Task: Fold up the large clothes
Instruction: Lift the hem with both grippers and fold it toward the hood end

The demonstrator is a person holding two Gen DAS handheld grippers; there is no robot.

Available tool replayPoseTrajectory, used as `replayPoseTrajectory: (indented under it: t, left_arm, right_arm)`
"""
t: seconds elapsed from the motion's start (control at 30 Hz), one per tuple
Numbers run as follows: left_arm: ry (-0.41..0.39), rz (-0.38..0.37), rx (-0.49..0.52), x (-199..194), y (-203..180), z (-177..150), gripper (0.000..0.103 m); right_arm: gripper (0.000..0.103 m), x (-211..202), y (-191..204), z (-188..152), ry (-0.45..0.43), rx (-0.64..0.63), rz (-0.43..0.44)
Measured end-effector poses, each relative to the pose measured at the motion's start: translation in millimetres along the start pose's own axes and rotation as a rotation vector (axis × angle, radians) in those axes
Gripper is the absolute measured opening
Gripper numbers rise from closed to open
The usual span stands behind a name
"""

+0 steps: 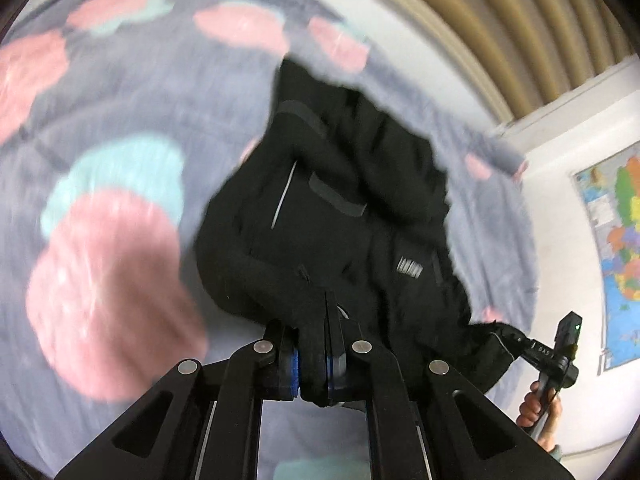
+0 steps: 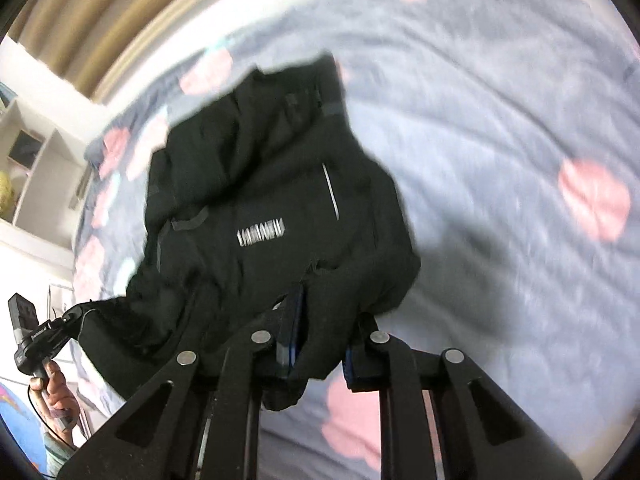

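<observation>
While lifted above grey bedsheet with pink blotches (image 1: 120,128), bulky black jacket (image 1: 340,208) pinched by left hand-held gripper (image 1: 326,312) and right hand-held gripper (image 2: 316,320); unfolded, all folds pending.

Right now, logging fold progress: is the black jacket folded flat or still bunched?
Bunched, not folded: the black jacket hangs crumpled between the left tool and right tool, above the bedspread.

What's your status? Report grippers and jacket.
Left gripper shut on jacket. Right gripper shut on it too. Jacket hangs bunched over bedspread, unfolded. Nothing in the way.
</observation>
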State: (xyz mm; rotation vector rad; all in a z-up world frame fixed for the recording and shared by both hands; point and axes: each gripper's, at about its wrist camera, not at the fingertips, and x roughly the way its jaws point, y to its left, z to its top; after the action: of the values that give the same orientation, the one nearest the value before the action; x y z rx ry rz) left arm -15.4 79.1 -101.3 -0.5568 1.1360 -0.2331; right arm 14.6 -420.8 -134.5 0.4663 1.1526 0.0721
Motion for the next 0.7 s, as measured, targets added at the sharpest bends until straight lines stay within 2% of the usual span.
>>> replayPoseTrajectory:
  t: [0.17,0.37,0.43,0.53,0.7]
  left_arm:
    - [-0.097,-0.026,0.016,-5,-20,60,0.009]
    - [-0.162,-0.004,0.000,21,-36,141,0.009]
    - [-0.173,0.012,-0.013,40,-37,170,0.009]
    - [-0.173,0.079,-0.019,81,-38,211,0.010]
    - [-0.108,0.221,-0.063,171,-22,259,0.013]
  right_arm:
    - [0.020,-6,17,63,-0.071,-0.026,0.008]
    - [0.020,15,40,149,-0.106,-0.064,-0.008]
    - [0.020,33,43,185,-0.113,-0.061,-0.019]
    - [0.020,75,46,230,-0.101,-0.044,-0.033]
    - [0.024,164,39,274,-0.002,-0.013,-0.091]
